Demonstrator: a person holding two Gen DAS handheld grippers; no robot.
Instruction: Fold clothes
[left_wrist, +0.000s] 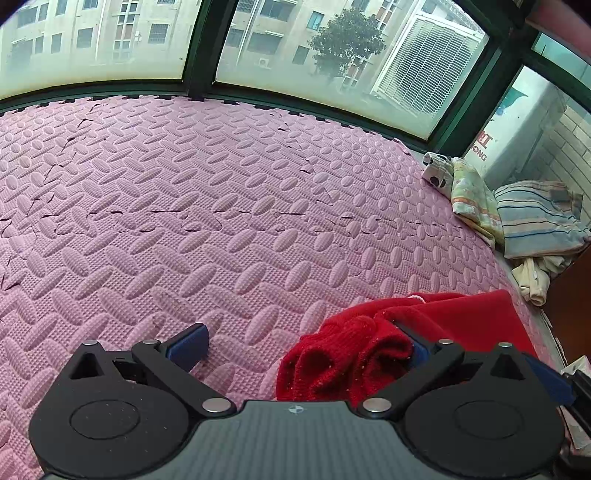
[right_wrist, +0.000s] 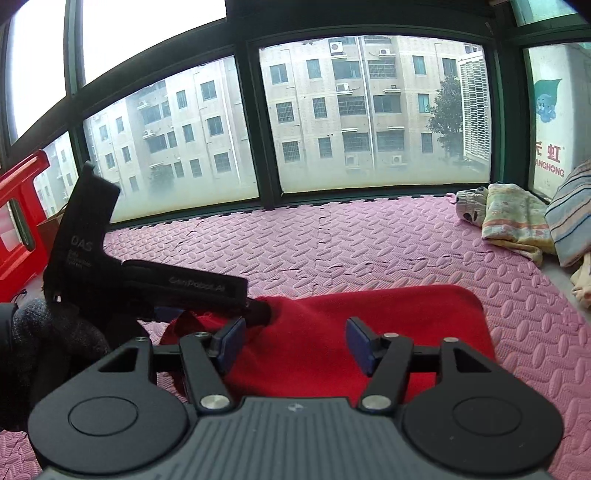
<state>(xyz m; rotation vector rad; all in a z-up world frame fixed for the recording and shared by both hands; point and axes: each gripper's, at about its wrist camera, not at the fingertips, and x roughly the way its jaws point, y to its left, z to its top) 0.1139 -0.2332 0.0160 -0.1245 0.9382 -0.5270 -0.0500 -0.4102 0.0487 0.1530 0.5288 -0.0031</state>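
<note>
A red knitted garment (left_wrist: 369, 354) lies on the pink foam mat (left_wrist: 221, 206). In the left wrist view my left gripper (left_wrist: 303, 347) is open. A bunched red fold lies between its fingers and against the right finger (left_wrist: 419, 349). In the right wrist view the garment (right_wrist: 369, 317) lies mostly flat under my right gripper (right_wrist: 293, 341), which is open and hovers over its near part. The left gripper's black body (right_wrist: 147, 280) reaches in from the left and touches the garment's left edge.
A pile of other clothes, a patterned piece (left_wrist: 469, 192) and a striped one (left_wrist: 539, 218), sits at the mat's right edge by the window (right_wrist: 369, 110). A red plastic object (right_wrist: 18, 221) stands at the far left. The pink mat (right_wrist: 332, 240) stretches to the window.
</note>
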